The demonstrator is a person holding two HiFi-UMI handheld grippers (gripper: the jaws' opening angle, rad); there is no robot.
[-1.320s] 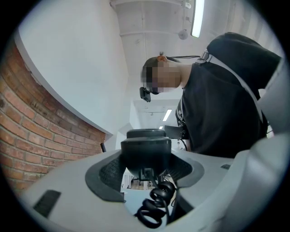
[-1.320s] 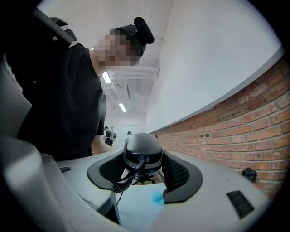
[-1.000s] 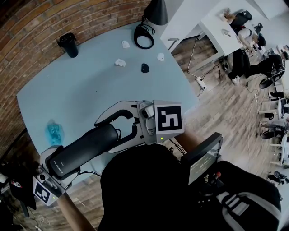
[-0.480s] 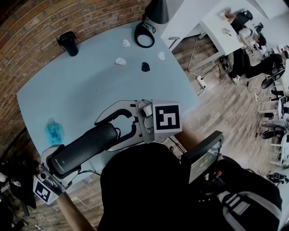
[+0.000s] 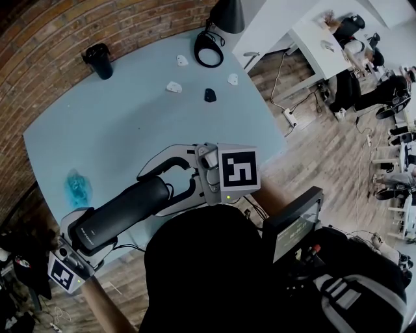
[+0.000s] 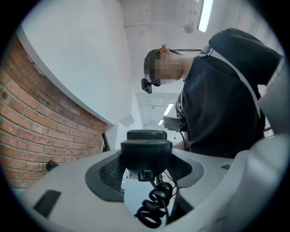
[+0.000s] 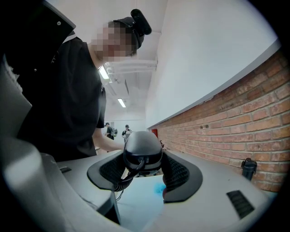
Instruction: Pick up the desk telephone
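Observation:
A black telephone handset (image 5: 120, 214) hangs level over the near edge of the pale blue table (image 5: 130, 130), gripped at both ends. My left gripper (image 5: 84, 239) is shut on its lower-left end (image 6: 146, 152), where the coiled cord (image 6: 152, 210) plugs in. My right gripper (image 5: 155, 194) is shut on the other end (image 7: 143, 152), both black pads against it. A black box with a small screen (image 5: 294, 227), probably the telephone's base, sits at the right beside the person's body.
On the table's far side stand a black cup (image 5: 97, 62), a black lamp (image 5: 224, 16), a black ring-shaped thing (image 5: 208, 49), small white pieces (image 5: 173, 88) and a black mouse (image 5: 209, 95). A blue crumpled thing (image 5: 78, 188) lies near the left. Brick wall behind; wooden floor right.

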